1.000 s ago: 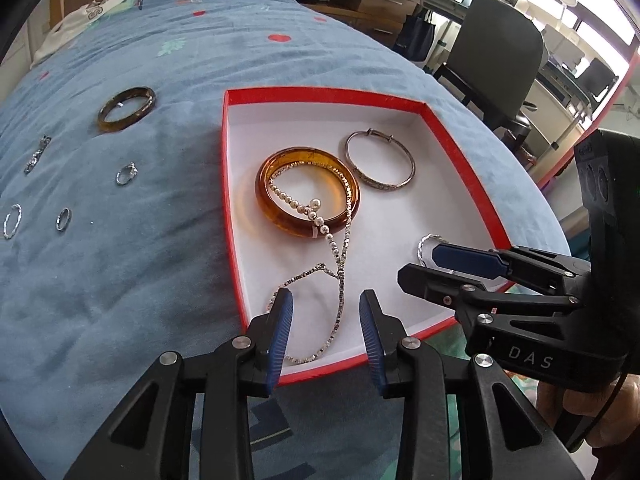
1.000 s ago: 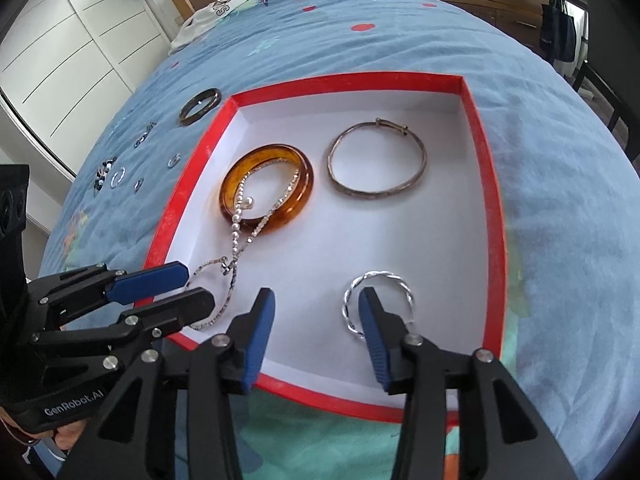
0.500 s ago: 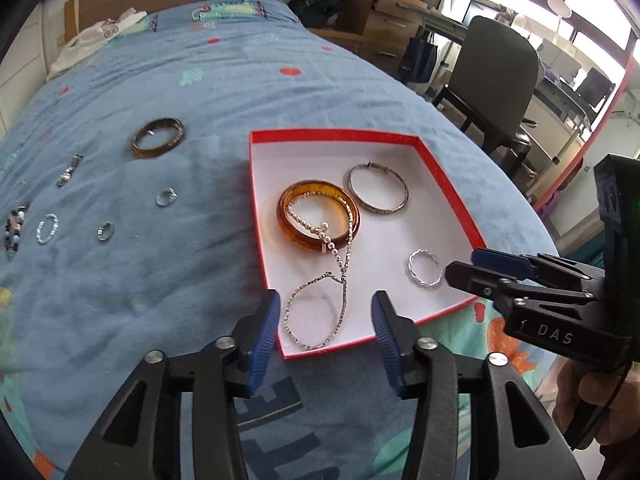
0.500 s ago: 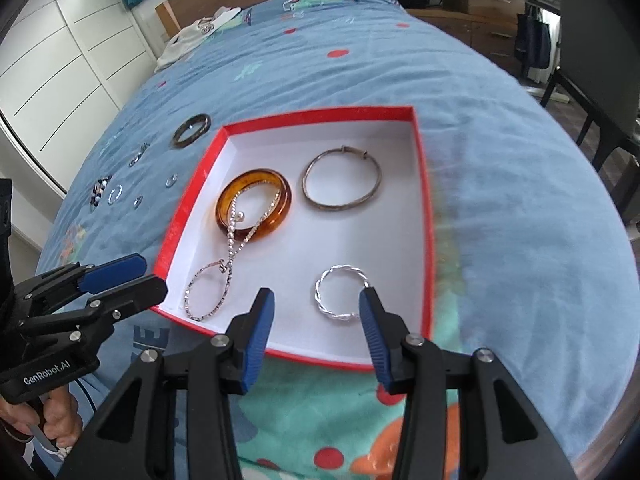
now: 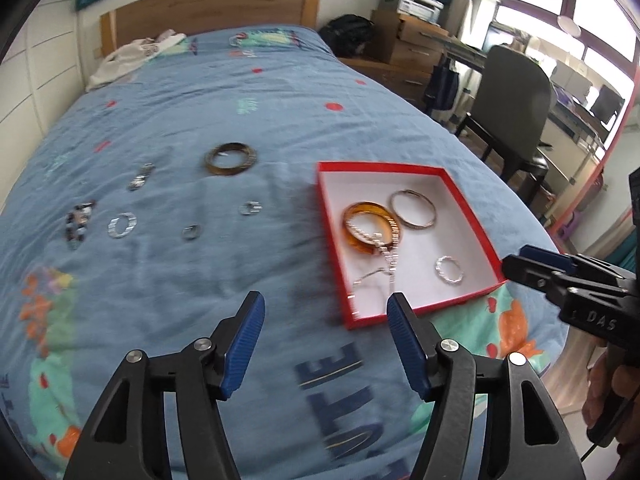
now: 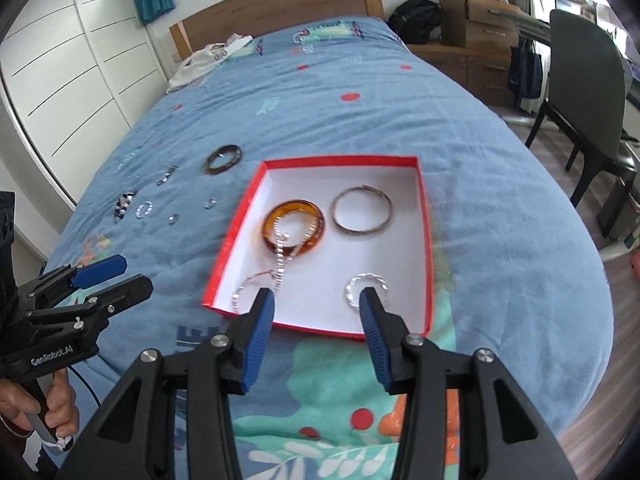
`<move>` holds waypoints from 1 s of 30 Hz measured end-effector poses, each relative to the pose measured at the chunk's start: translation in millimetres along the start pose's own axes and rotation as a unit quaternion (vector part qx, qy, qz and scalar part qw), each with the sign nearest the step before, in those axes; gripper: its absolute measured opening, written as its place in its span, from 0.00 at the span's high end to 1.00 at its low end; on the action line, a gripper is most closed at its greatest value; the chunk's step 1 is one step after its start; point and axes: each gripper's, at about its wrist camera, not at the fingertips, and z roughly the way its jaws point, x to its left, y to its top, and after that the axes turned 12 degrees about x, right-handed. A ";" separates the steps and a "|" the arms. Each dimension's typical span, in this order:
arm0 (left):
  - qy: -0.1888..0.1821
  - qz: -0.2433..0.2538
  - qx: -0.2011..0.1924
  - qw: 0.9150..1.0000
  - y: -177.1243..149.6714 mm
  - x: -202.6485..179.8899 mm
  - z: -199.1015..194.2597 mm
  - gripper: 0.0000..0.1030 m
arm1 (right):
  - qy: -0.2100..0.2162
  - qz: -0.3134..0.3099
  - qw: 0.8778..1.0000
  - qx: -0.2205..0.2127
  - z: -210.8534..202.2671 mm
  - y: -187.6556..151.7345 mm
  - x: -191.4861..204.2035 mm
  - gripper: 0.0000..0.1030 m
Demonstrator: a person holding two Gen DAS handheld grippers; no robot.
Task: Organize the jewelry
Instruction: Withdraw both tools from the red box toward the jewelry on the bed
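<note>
A red box with a white inside [image 5: 472, 222] [image 6: 423, 200] lies on the blue bedspread. In it are an amber bangle [image 5: 352, 236] [image 6: 269, 224], a thin silver bangle [image 5: 413, 211] [image 6: 362, 210], a silver chain necklace [image 5: 390, 258] [image 6: 282, 260] draped over the amber bangle, and a twisted silver ring [image 5: 449, 269] [image 6: 366, 289]. My left gripper [image 5: 325, 320] is open and empty, above the bedspread to the box's front left. My right gripper [image 6: 317, 308] is open and empty, above the box's near edge.
Loose on the bedspread left of the box lie a dark bangle [image 5: 231, 159] [image 6: 223, 159], several small rings [image 5: 122, 225] [image 6: 144, 209], a silver clasp piece [image 5: 141, 177] and a beaded piece [image 5: 78, 224]. A chair [image 6: 588, 80] stands right of the bed. White clothing [image 5: 132, 56] lies near the headboard.
Both grippers have pulled back and up from the box, so it looks smaller and farther. The left gripper has swung left and opened wider. The jewelry in the box has not moved.
</note>
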 end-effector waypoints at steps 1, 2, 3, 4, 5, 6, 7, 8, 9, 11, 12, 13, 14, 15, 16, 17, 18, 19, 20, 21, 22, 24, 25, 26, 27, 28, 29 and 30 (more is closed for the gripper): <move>0.004 -0.007 -0.003 1.000 -3.5 8.4 -5.5 0.39 | 0.001 -0.002 1.000 -0.003 -3.0 -0.8 4.6 0.58; 0.008 -0.011 -0.005 1.000 -7.2 15.3 -10.2 0.38 | 0.002 -0.004 1.000 -0.007 -6.4 -1.3 10.0 0.58; 0.014 -0.017 -0.008 1.000 -11.1 22.9 -15.5 0.38 | 0.002 -0.005 1.000 -0.010 -9.5 -1.6 15.5 0.58; 0.022 -0.026 -0.012 0.999 -16.0 34.6 -22.4 0.38 | 0.002 -0.006 1.000 -0.012 -12.0 -1.9 20.2 0.58; 0.027 -0.032 -0.014 0.999 -19.1 42.1 -27.2 0.38 | 0.002 -0.008 1.000 -0.015 -14.1 -2.0 24.0 0.58; 0.032 -0.038 -0.016 0.999 -22.2 50.7 -31.7 0.38 | 0.003 -0.010 1.000 -0.017 -16.2 -1.8 28.1 0.58; 0.039 -0.045 -0.018 0.998 -26.0 60.0 -36.8 0.38 | 0.005 -0.012 1.000 -0.022 -19.3 -1.5 34.1 0.58; 0.048 -0.049 -0.020 0.997 -30.3 69.4 -42.3 0.38 | 0.006 -0.013 1.000 -0.025 -21.0 -1.1 37.4 0.58; 0.054 -0.053 -0.021 0.997 -33.2 77.3 -46.6 0.38 | 0.009 -0.014 0.999 -0.029 -23.7 -0.4 43.1 0.58; 0.061 -0.065 -0.027 0.996 -40.1 95.6 -58.5 0.38 | 0.012 -0.018 0.999 -0.037 -27.3 1.0 54.1 0.58; 0.065 -0.070 -0.030 0.995 -42.6 102.7 -63.7 0.38 | 0.015 -0.021 0.999 -0.040 -28.4 1.6 59.3 0.58; 0.072 -0.075 -0.035 0.994 -45.2 110.9 -70.0 0.38 | 0.018 -0.023 0.999 -0.043 -29.5 2.5 65.7 0.58; 0.077 -0.078 -0.039 0.993 -48.0 118.5 -75.3 0.38 | 0.020 -0.026 0.998 -0.046 -29.9 3.6 72.0 0.58; 0.081 -0.083 -0.042 0.992 -50.4 126.2 -80.4 0.38 | 0.021 -0.028 0.998 -0.048 -29.5 4.4 77.1 0.58; 0.084 -0.088 -0.044 0.992 -52.3 132.1 -83.8 0.38 | 0.024 -0.033 0.998 -0.050 -29.1 6.3 84.9 0.58; 0.088 -0.092 -0.046 0.991 -54.4 137.9 -87.0 0.38 | 0.026 -0.035 0.998 -0.050 -28.0 7.9 89.9 0.58; 0.095 -0.096 -0.048 0.990 -57.5 145.6 -90.4 0.38 | 0.028 -0.039 0.998 -0.050 -26.2 10.0 96.6 0.58; 0.102 -0.100 -0.049 0.989 -59.9 150.8 -92.0 0.38 | 0.029 -0.042 0.997 -0.049 -25.5 10.8 100.5 0.59; 0.105 -0.102 -0.050 0.988 -62.2 155.0 -93.0 0.38 | 0.031 -0.046 0.997 -0.049 -23.5 12.1 106.3 0.59; 0.107 -0.107 -0.050 0.987 -65.2 159.5 -93.6 0.38 | 0.031 -0.049 0.997 -0.048 -22.0 12.7 110.2 0.58; 0.107 -0.112 -0.049 0.987 -67.8 164.3 -93.4 0.38 | 0.032 -0.053 0.997 -0.046 -19.2 13.7 115.2 0.59; 0.107 -0.125 -0.045 0.985 -72.6 173.8 -90.2 0.38 | 0.033 -0.057 0.997 -0.041 -14.1 15.5 121.7 0.59; 0.107 -0.128 -0.043 0.985 -74.3 177.0 -88.5 0.38 | 0.034 -0.059 0.997 -0.040 -12.3 15.8 123.8 0.58; 0.106 -0.132 -0.041 0.985 -75.6 179.3 -85.9 0.38 | 0.035 -0.060 0.997 -0.037 -8.8 16.7 126.4 0.58; 0.105 -0.135 -0.038 0.985 -76.4 181.6 -82.4 0.38 | 0.036 -0.062 0.997 -0.035 -6.2 17.2 128.3 0.58; 0.103 -0.137 -0.036 0.984 -76.9 182.9 -80.1 0.38 | 0.036 -0.063 0.997 -0.034 -3.5 17.5 130.6 0.58; 0.102 -0.137 -0.035 0.985 -78.0 184.1 -78.1 0.38 | 0.037 -0.065 0.997 -0.032 0.9 19.0 133.1 0.58; 0.101 -0.137 -0.034 0.985 -77.8 184.5 -75.4 0.38 | 0.036 -0.066 0.997 -0.029 4.1 20.3 134.8 0.58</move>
